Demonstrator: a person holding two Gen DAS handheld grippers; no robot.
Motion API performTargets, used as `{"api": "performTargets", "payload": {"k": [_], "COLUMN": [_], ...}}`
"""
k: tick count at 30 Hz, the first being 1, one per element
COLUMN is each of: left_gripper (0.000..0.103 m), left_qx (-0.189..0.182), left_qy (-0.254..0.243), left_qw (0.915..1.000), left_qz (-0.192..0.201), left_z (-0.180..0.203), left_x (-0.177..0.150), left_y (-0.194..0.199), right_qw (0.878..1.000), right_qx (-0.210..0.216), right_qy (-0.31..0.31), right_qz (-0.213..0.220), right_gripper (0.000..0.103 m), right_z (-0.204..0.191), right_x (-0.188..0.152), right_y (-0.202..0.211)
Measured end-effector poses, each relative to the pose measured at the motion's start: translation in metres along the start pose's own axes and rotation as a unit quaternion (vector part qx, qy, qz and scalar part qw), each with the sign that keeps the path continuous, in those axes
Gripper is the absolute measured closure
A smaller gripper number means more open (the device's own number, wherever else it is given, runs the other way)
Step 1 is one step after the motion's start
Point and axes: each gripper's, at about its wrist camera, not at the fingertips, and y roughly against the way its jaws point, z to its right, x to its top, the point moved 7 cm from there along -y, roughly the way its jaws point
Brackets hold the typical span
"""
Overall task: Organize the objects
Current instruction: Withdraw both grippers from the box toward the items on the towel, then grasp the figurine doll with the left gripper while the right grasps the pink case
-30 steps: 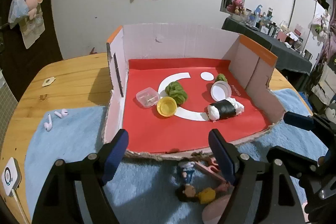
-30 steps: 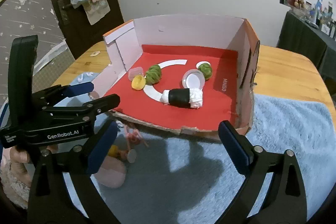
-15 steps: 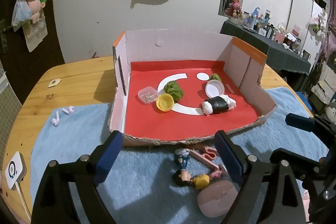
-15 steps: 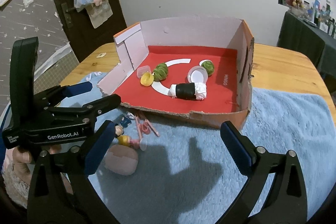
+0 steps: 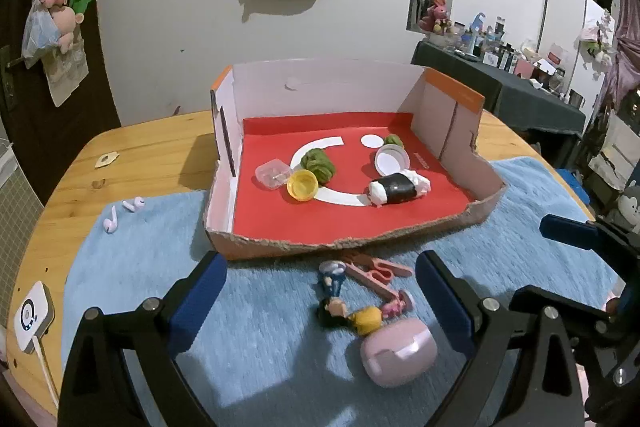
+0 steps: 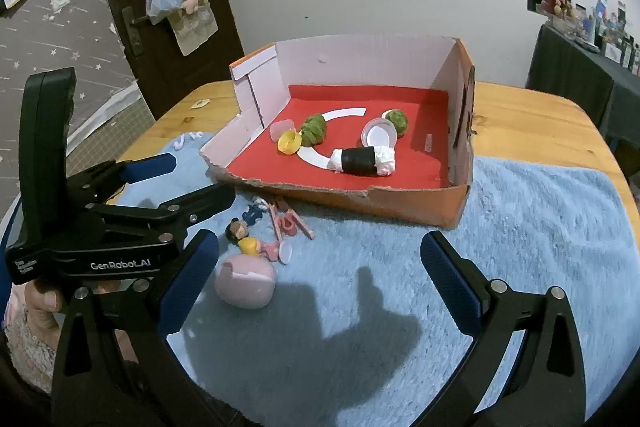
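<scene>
Both grippers empty. Left gripper [image 5: 320, 297] jaws opening, nothing pressed between the fingers, though loose items lie on the mat beyond the gap. Right gripper [image 6: 320, 275] fingers spread wide, only bare blue mat [image 6: 520, 227] between.

Still loose, just ahead of the left fingers, short of the box [image 5: 348, 245] front lip:
- 1 pink case [image 5: 398, 351], nearest, by the left gripper's right finger. Looks hard, smooth, rounded, so likely slippery; take it across the narrow waist, squarely.
- 1 doll [image 5: 350, 315], yellow top, dark hair, lying flat, touching the case. Light, rigid, small parts probably fragile; pinch the torso, not a limb.
- 1 blue figure [image 5: 332, 277], beyond the doll. Tiny, light; grip the body.
- 1 pink scissors [image 5: 378, 275], flat on the mat, touching the figure. Thin and low in the pile; hardest pick, take the handle loops from the side.

Well beyond the fingers, already in the box on its red floor:
- 1 clear tub [image 5: 273, 175]
- 1 yellow cap [image 5: 303, 185]
- 2 green lumps [image 5: 318, 164], soft-looking, the second [image 5: 394, 140] at the back
- 1 white lid [image 5: 392, 159]
- 1 sushi roll [image 5: 398, 187], black band, white ends, looks squashy

Off left of the left fingers: 2 earbuds [image 5: 120, 213] at the mat edge, small, smooth, easy to flick away. 1 white device [image 5: 33, 315] on the bench [image 5: 132, 155] edge, cabled; likely not part of the sort.

Box is cardboard, torn front edge, light; could slide if bumped.
</scene>
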Motion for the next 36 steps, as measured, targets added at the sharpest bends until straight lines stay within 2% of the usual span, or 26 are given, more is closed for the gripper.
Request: {"api": "performTargets", "payload": {"k": [5, 18, 20, 22, 24, 27, 30, 33, 36], "left_gripper": [0.003, 0.003, 0.005, 0.013, 0.017, 0.019, 0.027, 0.030, 0.035], "left_qx": [0.001, -0.002, -0.003, -0.005, -0.008, -0.011, -0.014, -0.019, -0.025], "left_qy": [-0.004, -0.006, -0.004, -0.003, -0.002, -0.003, -0.006, -0.004, -0.003], "left_qw": [1.0000, 0.9999, 0.9998, 0.9997, 0.9995, 0.9993, 0.9989, 0.9984, 0.9978], "left_qz": [0.002, -0.015, -0.018, -0.024, -0.029, -0.036, -0.043, -0.053, -0.062], "left_z": [0.000, -0.003, -0.006, -0.008, -0.009, -0.010, -0.009, -0.009, -0.009], "left_x": [-0.006, -0.026, -0.028, -0.029, -0.030, -0.031, -0.033, -0.033, -0.033], "left_y": [0.006, 0.001, -0.001, -0.004, -0.007, -0.013, -0.019, -0.026, -0.034], "right_qw": [1.000, 1.000, 1.000, 0.999, 0.999, 0.998, 0.998, 0.997, 0.997], "right_qx": [0.002, -0.011, -0.011, -0.011, -0.008, 0.000, 0.007, 0.006, 0.008], "right_qy": [-0.004, 0.011, 0.018, 0.029, 0.039, 0.050, 0.054, 0.060, 0.064], "right_qz": [0.001, -0.017, -0.021, -0.026, -0.033, -0.040, -0.044, -0.048, -0.051], "right_gripper": [0.000, 0.000, 0.000, 0.000, 0.000, 0.000, 0.000, 0.001, 0.009], "right_z": [-0.003, -0.006, -0.010, -0.016, -0.023, -0.034, -0.042, -0.048, -0.054], "right_x": [-0.007, -0.027, -0.030, -0.034, -0.039, -0.045, -0.047, -0.049, -0.050], "right_y": [0.004, 0.000, -0.002, -0.006, -0.011, -0.018, -0.027, -0.035, -0.044]}}
